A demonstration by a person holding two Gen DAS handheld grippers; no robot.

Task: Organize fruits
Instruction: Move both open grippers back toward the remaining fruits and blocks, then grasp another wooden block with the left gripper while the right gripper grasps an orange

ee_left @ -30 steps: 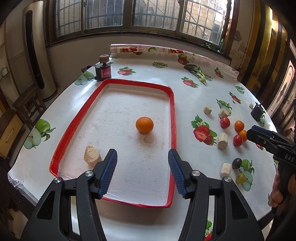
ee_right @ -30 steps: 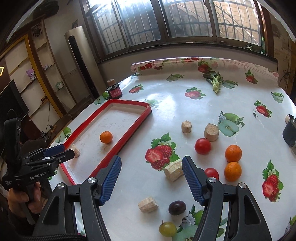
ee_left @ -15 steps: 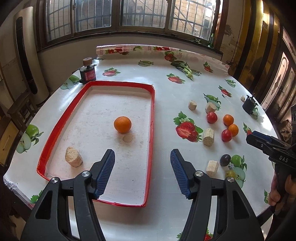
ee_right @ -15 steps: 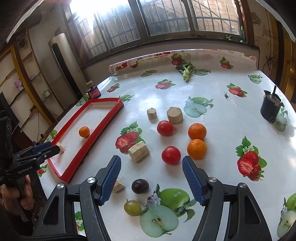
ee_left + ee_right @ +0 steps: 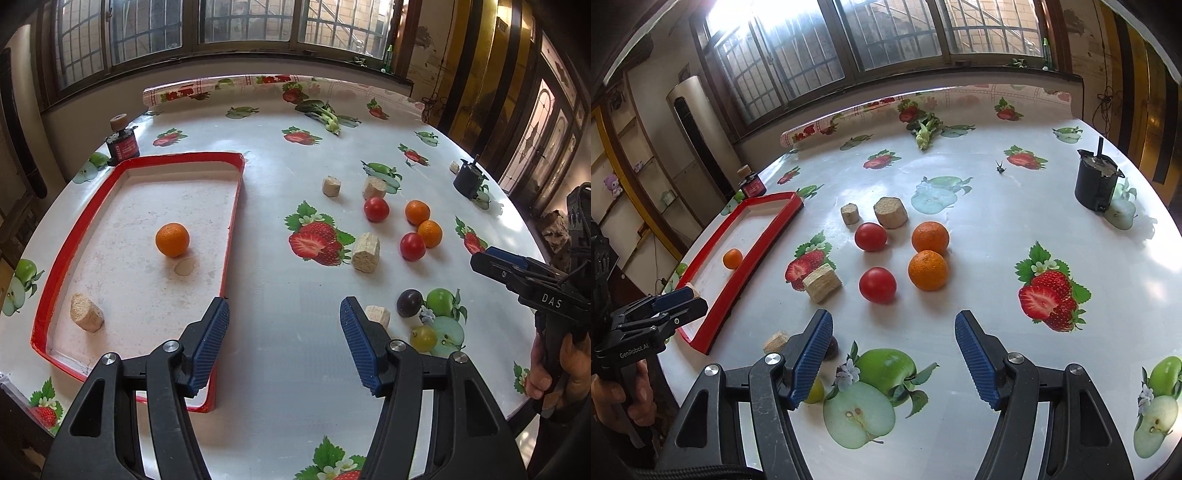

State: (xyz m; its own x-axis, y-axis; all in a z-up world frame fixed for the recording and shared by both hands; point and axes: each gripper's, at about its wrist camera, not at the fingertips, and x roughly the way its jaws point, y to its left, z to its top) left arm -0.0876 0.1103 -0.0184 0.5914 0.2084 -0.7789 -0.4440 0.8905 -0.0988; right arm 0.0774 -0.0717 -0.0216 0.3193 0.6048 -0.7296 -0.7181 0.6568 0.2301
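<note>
Barred windows line the wall behind a round counter (image 5: 295, 369) covered in a white cloth printed with strawberries and apples. On its left side sits a red-rimmed tray (image 5: 236, 206) holding 1 orange (image 5: 172, 239) and 1 tan cork-like block (image 5: 86, 317) near its front corner. To the right of the tray, loose on the cloth, lie 2 tomatoes, one farther back (image 5: 870, 236) and one nearer (image 5: 877, 285), with 2 more oranges just beside them, the back one (image 5: 930, 237) and the front one (image 5: 928, 270) close together. Several tan blocks are scattered around this group, the largest (image 5: 822, 282) lying on a printed strawberry. Nearer the front edge rest a dark plum (image 5: 409, 302) and a green grape (image 5: 423, 338), with a small tan block (image 5: 378, 316) just left of the plum. A black pot (image 5: 1099, 184) stands far right, and a small red-labelled jar (image 5: 123, 146) stands behind the tray. The left tool (image 5: 284, 339) hovers over bare cloth beside the tray's front right corner, its jaws spread wide and holding nothing. The right tool (image 5: 894, 354) hangs above the printed green apple in front of the tomatoes, its jaws likewise spread and empty.
</note>
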